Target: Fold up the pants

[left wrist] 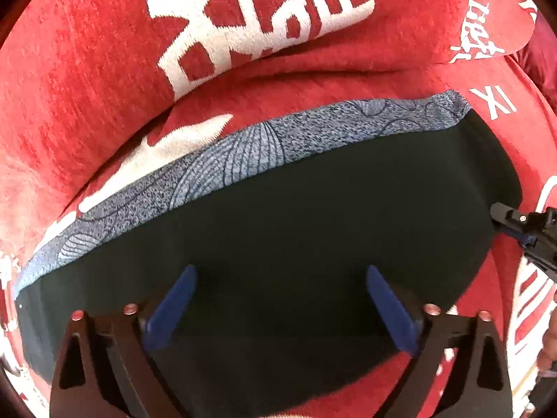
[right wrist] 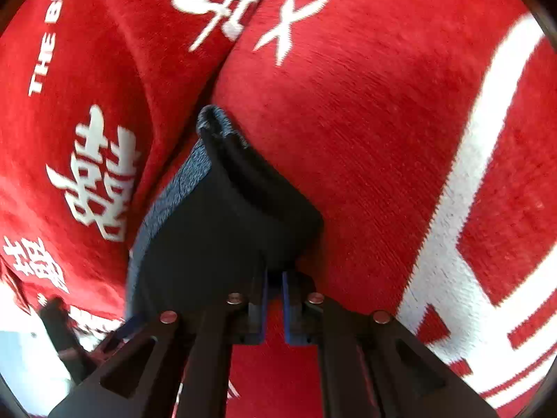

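The pants (left wrist: 313, 216) lie folded as a long dark band on the red cover, with a blue-grey patterned layer (left wrist: 243, 153) showing along the far edge. My left gripper (left wrist: 281, 269) hovers just over the dark cloth near its front edge, wide open, and its blue fingers (left wrist: 174, 306) hold nothing. At the band's right end my right gripper (left wrist: 518, 226) meets the cloth. In the right wrist view the right gripper (right wrist: 275, 277) is shut, with the edge of the pants (right wrist: 226, 216) pinched between its blue pads.
A red plush cover (left wrist: 348, 80) with white characters and lines lies under everything. A matching red cushion (left wrist: 104, 52) rises behind the pants. Part of a hand (left wrist: 549, 341) shows at the right edge. A blurred dark object (right wrist: 61, 334) sits at the lower left of the right wrist view.
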Action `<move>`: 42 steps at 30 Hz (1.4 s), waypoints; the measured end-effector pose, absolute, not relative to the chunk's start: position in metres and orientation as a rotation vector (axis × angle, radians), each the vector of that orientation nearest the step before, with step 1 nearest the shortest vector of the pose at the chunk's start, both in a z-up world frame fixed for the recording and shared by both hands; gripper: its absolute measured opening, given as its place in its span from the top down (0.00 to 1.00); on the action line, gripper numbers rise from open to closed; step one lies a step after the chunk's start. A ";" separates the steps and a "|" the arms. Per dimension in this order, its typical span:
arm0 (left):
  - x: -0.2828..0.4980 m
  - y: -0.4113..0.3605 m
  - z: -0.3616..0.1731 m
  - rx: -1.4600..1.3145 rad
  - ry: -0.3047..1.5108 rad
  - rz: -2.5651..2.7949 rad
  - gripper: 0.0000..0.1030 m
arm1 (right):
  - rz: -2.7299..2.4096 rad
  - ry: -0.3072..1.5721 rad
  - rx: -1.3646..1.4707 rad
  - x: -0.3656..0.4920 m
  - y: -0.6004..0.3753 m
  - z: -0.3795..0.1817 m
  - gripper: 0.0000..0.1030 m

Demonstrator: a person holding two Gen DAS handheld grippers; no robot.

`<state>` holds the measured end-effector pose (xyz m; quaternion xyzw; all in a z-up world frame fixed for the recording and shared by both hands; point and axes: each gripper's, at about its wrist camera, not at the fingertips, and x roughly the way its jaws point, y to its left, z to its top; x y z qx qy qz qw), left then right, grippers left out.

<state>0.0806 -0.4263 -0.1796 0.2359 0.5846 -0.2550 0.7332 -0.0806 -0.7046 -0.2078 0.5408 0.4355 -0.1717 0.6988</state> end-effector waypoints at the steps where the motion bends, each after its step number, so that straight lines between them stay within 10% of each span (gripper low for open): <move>1: 0.081 -0.424 -0.181 0.514 1.285 -0.561 0.00 | -0.386 0.960 1.225 -0.082 -0.705 -0.209 0.88; 7: 0.086 -0.417 -0.181 0.494 1.320 -0.542 0.00 | -0.385 0.952 1.314 -0.096 -0.698 -0.203 0.51; 31: 0.118 -0.446 -0.192 0.473 1.367 -0.483 0.00 | -0.202 0.826 1.401 -0.057 -0.706 -0.227 0.50; 33: 0.120 -0.446 -0.189 0.479 1.368 -0.472 0.00 | -0.192 0.797 1.451 -0.053 -0.709 -0.231 0.57; 34: 0.123 -0.446 -0.183 0.483 1.343 -0.448 0.00 | -0.195 0.803 1.456 -0.051 -0.710 -0.230 0.82; 35: 0.127 -0.445 -0.175 0.471 1.304 -0.432 0.00 | -0.204 0.816 1.435 -0.049 -0.710 -0.227 0.87; 42: 0.150 -0.467 -0.189 0.520 1.270 -0.405 0.00 | -0.129 0.763 1.292 -0.044 -0.699 -0.172 0.87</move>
